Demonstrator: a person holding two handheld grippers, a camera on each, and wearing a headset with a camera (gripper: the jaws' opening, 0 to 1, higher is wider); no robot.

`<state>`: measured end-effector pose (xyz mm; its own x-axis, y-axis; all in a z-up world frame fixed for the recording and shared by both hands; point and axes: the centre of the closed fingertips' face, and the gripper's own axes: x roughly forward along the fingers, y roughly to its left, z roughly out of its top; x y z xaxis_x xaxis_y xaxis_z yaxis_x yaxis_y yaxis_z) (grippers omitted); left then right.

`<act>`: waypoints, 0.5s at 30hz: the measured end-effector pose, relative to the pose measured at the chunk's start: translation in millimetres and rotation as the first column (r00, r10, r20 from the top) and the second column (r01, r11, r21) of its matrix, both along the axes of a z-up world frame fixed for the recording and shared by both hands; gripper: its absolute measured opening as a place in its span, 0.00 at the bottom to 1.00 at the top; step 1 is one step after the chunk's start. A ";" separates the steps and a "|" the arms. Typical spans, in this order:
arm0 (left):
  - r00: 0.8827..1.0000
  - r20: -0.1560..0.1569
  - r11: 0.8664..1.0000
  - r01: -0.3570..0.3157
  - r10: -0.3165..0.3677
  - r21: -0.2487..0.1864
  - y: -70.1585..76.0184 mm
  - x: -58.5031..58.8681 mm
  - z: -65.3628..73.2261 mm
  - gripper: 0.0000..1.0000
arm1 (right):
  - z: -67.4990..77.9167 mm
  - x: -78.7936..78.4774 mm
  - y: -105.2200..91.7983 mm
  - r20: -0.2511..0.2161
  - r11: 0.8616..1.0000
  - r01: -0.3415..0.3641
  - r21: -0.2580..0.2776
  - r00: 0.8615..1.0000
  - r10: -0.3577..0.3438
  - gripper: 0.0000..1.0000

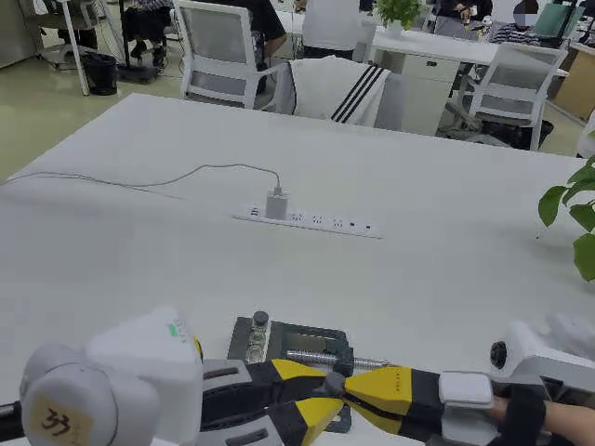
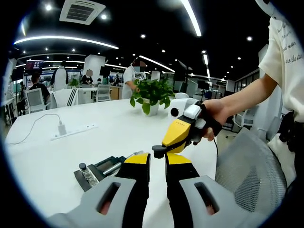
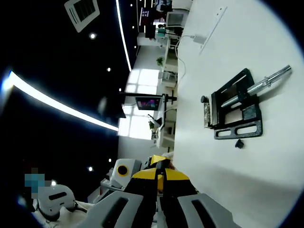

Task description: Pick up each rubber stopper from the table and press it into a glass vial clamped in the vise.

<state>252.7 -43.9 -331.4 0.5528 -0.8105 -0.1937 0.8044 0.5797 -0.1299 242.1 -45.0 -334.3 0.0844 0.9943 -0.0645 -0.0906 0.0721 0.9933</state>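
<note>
The left gripper point(image 2: 157, 165) jaws stand narrowly apart and hold nothing. The right gripper point(image 3: 159, 172) jaws are pressed together. A rubber stopper point(image 3: 239, 143) lies beside the vise point(image 3: 247, 114).

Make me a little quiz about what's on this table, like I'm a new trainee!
1. True or false: a charger is plugged into the power strip.
2. Pick one. Where does the loose stopper lie?
A. on the table, beside the vise
B. on the power strip
C. on a chair
3. Short answer: what green thing stands in a white pot on the table?

Key
1. True
2. A
3. The plant
</note>
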 end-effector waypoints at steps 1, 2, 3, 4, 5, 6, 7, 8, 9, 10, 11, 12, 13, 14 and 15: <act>1.000 -0.005 1.000 0.005 -0.005 0.004 -0.1 -0.8 -1.2 0.08 | -0.4 -0.6 -0.1 0.001 1.000 -0.002 -0.002 1.000 0.002 0.00; 1.000 -0.005 1.000 0.005 -0.005 0.005 -0.1 -0.9 -1.6 0.08 | -1.1 -1.4 -0.2 0.003 1.000 -0.006 -0.005 1.000 0.006 0.00; 1.000 -0.005 1.000 0.009 -0.009 0.009 -0.2 -1.5 -2.3 0.09 | -1.8 -2.0 -0.3 0.001 1.000 -0.009 -0.007 1.000 0.009 0.00; 1.000 -0.009 1.000 0.011 -0.011 0.007 -0.5 -2.0 -2.6 0.08 | -2.0 -2.5 -0.5 0.001 1.000 -0.011 -0.008 1.000 0.011 0.00; 1.000 -0.011 1.000 0.014 -0.014 0.005 -0.9 -2.9 -2.5 0.08 | -2.2 -3.2 -0.7 0.000 1.000 -0.015 -0.008 1.000 0.015 0.00; 1.000 -0.011 1.000 0.019 -0.019 0.005 -1.3 -3.5 -2.5 0.08 | -2.4 -3.5 -0.9 0.000 1.000 -0.018 -0.008 1.000 0.018 0.00; 1.000 -0.012 1.000 0.023 -0.023 0.005 -1.8 -4.4 -2.7 0.07 | -2.6 -3.8 -1.0 0.000 1.000 -0.020 -0.009 1.000 0.020 0.00; 0.999 -0.015 1.000 0.029 -0.029 0.004 -2.5 -5.5 -3.2 0.06 | -3.1 -4.3 -1.1 -0.004 1.000 -0.024 -0.010 1.000 0.024 0.00; 0.999 -0.017 0.999 0.033 -0.033 0.004 -3.0 -6.3 -3.5 0.06 | -3.4 -4.6 -1.2 -0.001 1.000 -0.026 -0.012 1.000 0.026 0.00; 0.999 -0.019 0.999 0.033 -0.033 0.004 -3.0 -6.5 -3.8 0.06 | -3.7 -5.1 -1.3 0.006 0.999 -0.032 -0.014 0.999 0.032 0.00; 0.999 -0.021 0.999 0.034 -0.034 0.001 -3.1 -6.9 -3.9 0.06 | -3.8 -5.4 -1.4 0.001 0.999 -0.033 -0.012 0.999 0.033 0.00; 0.999 -0.023 0.999 0.035 -0.035 -0.001 -3.1 -7.1 -3.9 0.06 | -3.7 -5.7 -1.4 -0.002 0.999 -0.035 -0.011 0.999 0.035 0.00; 0.999 -0.021 0.999 0.036 -0.036 -0.001 -3.1 -7.6 -3.8 0.05 | -3.6 -6.1 -1.5 -0.003 0.999 -0.037 -0.010 0.999 0.037 0.00; 0.999 -0.019 0.999 0.037 -0.037 0.002 -3.1 -7.9 -3.8 0.05 | -3.6 -6.5 -1.5 -0.004 0.999 -0.040 -0.010 0.999 0.040 0.00; 0.999 -0.020 0.999 0.038 -0.038 0.001 -3.2 -8.4 -3.8 0.05 | -3.5 -7.1 -1.6 -0.007 0.999 -0.043 -0.010 0.999 0.043 0.00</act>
